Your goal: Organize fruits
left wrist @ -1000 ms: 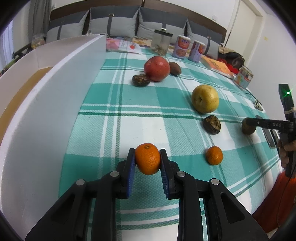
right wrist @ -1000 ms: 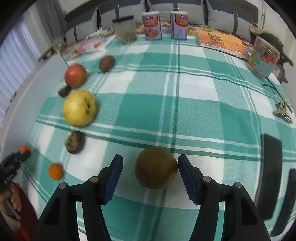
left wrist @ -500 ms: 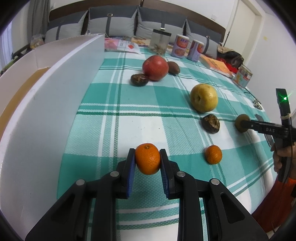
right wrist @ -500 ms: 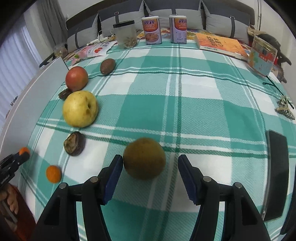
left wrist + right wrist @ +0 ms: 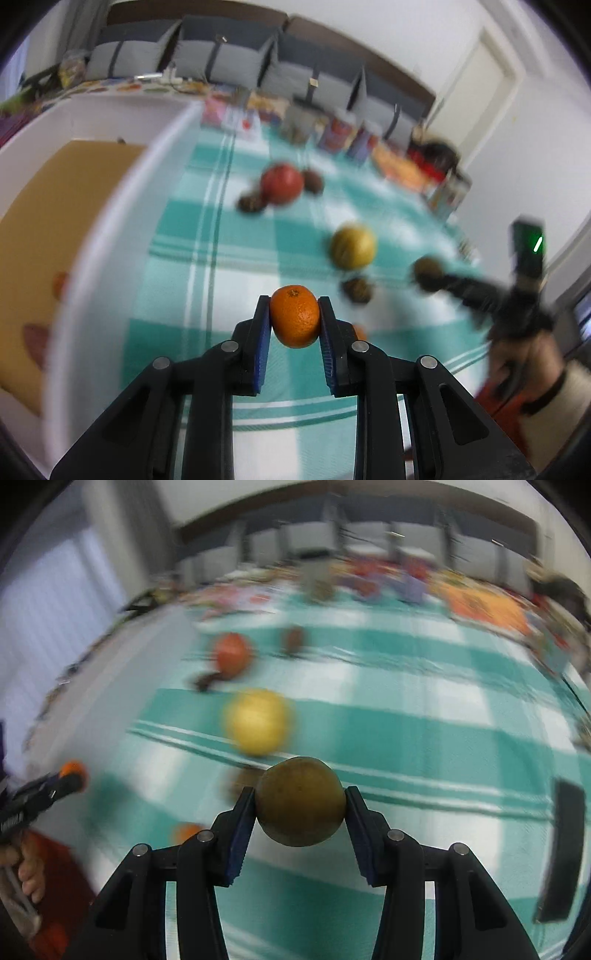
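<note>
pinching orange [image 5: 294,316] between left gripper [image 5: 293,325] pads

Fruit [image 5: 352,246] on checked cloth [image 5: 229,236]

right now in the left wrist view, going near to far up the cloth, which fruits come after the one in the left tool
orange in the left tool → dark brown fruit → yellow fruit → red fruit

Tabletop fruit [image 5: 352,246] smeared by blur
</note>
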`<state>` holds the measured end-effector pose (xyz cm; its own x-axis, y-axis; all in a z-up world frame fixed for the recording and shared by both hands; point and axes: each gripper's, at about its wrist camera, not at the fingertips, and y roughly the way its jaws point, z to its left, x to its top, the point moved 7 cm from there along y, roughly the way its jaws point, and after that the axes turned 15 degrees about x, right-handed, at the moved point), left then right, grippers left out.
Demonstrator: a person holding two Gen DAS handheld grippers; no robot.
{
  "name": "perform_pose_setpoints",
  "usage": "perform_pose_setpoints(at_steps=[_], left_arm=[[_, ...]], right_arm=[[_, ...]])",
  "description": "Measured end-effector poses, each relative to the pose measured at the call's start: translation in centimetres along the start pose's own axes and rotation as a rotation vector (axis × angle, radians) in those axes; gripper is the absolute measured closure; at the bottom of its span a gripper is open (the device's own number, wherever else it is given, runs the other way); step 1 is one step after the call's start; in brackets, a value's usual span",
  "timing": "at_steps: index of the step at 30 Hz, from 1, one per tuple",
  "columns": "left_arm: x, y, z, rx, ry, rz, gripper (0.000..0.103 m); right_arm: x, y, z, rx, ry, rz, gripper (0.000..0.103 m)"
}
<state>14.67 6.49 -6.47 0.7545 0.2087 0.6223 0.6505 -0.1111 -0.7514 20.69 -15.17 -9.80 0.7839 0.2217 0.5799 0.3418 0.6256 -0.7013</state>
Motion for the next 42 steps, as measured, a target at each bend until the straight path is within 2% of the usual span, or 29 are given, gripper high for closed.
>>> perform_pose_setpoints(at_steps=[2, 5, 6, 8, 9, 11, 14, 17, 21, 22, 23, 24, 25, 26, 27, 30, 33, 36, 38, 42], left_arm=[[2.5, -3.2, 2.0, -0.023, -0.068, -0.025, 0.079], [5.1, -6.3, 6.2, 0.021, -0.133, -0.064, 0.079], [5.7, -7.0, 8.2, 0.05, -0.157, -0.07, 0.079], [6.1, -7.4, 13.0, 0.163, -0.196, -0.066, 0.079], [5.9, -7.1, 15.1, 0.212, -0.214, -0.046, 0.079], [5.1, -6.0, 18.4, 0.279, -0.257, 0.003, 0.079], [3.3, -3.8, 22.7, 0.391, -0.283, 0.085, 0.079], [1.7, -2.4, 24.9, 0.432, -0.309, 0.14, 0.078], [1.0, -2.8, 26.0, 0.512, -0.306, 0.122, 0.077], [1.2, -2.8, 26.1, 0.528, -0.306, 0.113, 0.073], [1.5, -3.0, 26.4, 0.541, -0.308, 0.097, 0.063], [1.7, -3.5, 26.7, 0.552, -0.311, 0.08, 0.056], [1.9, -4.1, 26.9, 0.567, -0.316, 0.061, 0.042], [2.3, -4.9, 26.7, 0.584, -0.319, 0.029, 0.035], [2.7, -5.4, 26.5, 0.59, -0.317, 0.004, 0.034], [3.9, -6.7, 24.2, 0.572, -0.29, -0.062, 0.032], [4.6, -7.2, 19.7, 0.502, -0.234, -0.111, 0.029], [4.2, -6.8, 13.7, 0.4, -0.158, -0.132, 0.025], [3.1, -5.6, 8.9, 0.32, -0.091, -0.123, 0.024], [-0.5, -1.7, 1.7, 0.217, 0.018, -0.057, 0.022]], right_arm=[[2.2, 1.2, 5.6, 0.108, -0.051, -0.005, 0.055], [4.5, 3.1, 13.1, 0.251, -0.117, -0.001, 0.055], [5.1, 4.1, 15.9, 0.304, -0.137, 0.013, 0.055], [5.8, 6.3, 21.2, 0.401, -0.18, 0.053, 0.055], [5.8, 7.3, 23.0, 0.421, -0.199, 0.072, 0.055], [5.6, 9.7, 26.4, 0.44, -0.251, 0.123, 0.055], [4.2, 14.3, 29.8, 0.411, -0.303, 0.227, 0.055], [3.2, 17.7, 30.8, 0.364, -0.318, 0.292, 0.055], [3.4, 21.4, 31.7, 0.311, -0.327, 0.295, 0.054], [3.7, 21.9, 31.9, 0.307, -0.322, 0.281, 0.054], [4.0, 21.9, 32.0, 0.304, -0.317, 0.264, 0.053], [4.6, 21.3, 31.9, 0.302, -0.308, 0.232, 0.047], [5.4, 20.5, 31.7, 0.299, -0.298, 0.19, 0.041], [6.4, 19.6, 31.3, 0.301, -0.287, 0.151, 0.04], [7.3, 18.3, 30.9, 0.306, -0.279, 0.102, 0.038], [9.0, 13.9, 28.9, 0.262, -0.291, -0.02, 0.023], [9.1, 9.2, 25.3, 0.197, -0.299, -0.12, 0.013], [7.0, 5.2, 19.6, 0.09, -0.264, -0.168, 0.004], [4.6, 3.2, 15.2, 0.015, -0.224, -0.18, 0.004], [-1.8, 0.2, 5.4, -0.168, -0.111, -0.152, 0.004]])
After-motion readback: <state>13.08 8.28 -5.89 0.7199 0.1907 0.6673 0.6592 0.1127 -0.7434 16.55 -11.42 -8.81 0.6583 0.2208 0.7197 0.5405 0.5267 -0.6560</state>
